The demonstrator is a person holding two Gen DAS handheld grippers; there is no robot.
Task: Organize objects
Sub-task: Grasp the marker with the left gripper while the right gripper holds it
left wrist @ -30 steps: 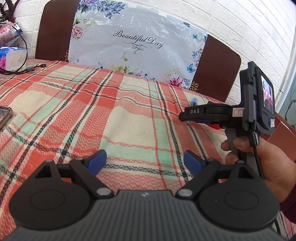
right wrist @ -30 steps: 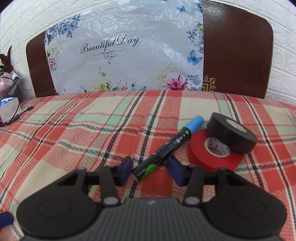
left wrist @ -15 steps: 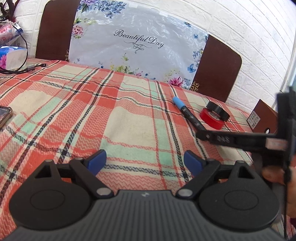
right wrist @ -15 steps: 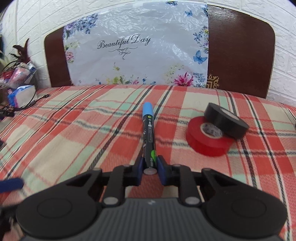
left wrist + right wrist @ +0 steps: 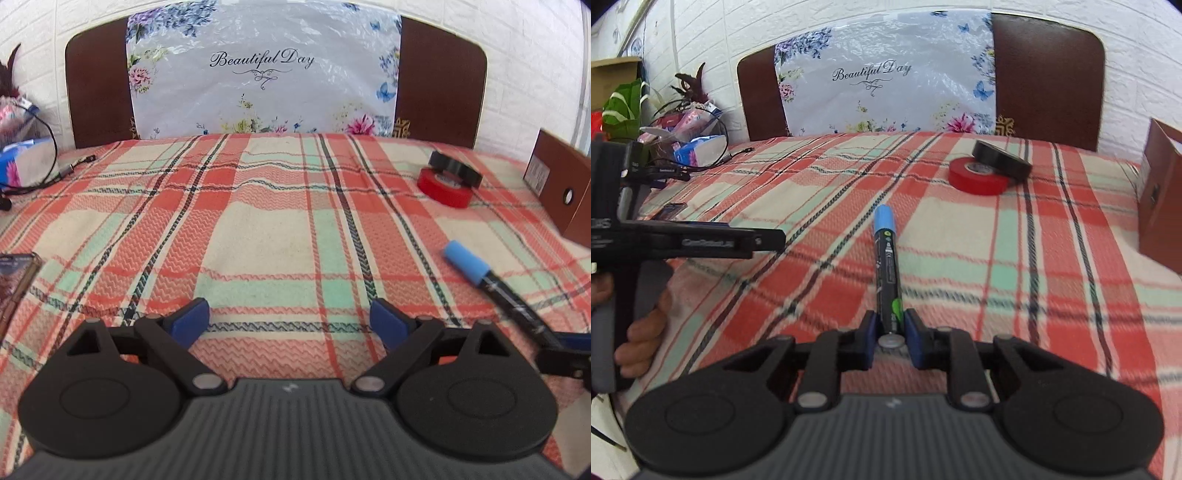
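Observation:
My right gripper (image 5: 891, 325) is shut on the back end of a black marker with a blue cap (image 5: 887, 266) and holds it pointing forward above the plaid cloth. The marker also shows in the left wrist view (image 5: 495, 288), at the right, with the right gripper's tip behind it. My left gripper (image 5: 290, 321) is open and empty, low over the cloth. A red tape roll (image 5: 977, 176) lies far right with a black tape roll (image 5: 1001, 159) leaning on it; both also show in the left wrist view, red (image 5: 443, 186) and black (image 5: 456, 168).
A brown cardboard box (image 5: 1161, 195) stands at the right edge of the bed, also in the left wrist view (image 5: 557, 192). A phone (image 5: 14, 277) lies at the left. A tissue pack (image 5: 26, 162), cables and clutter sit far left. A headboard with a floral cover (image 5: 264, 74) stands behind.
My right gripper closed on the marker, lifted it and drew it back and left, away from the tape rolls. My left gripper swung to face the headboard squarely and stayed open.

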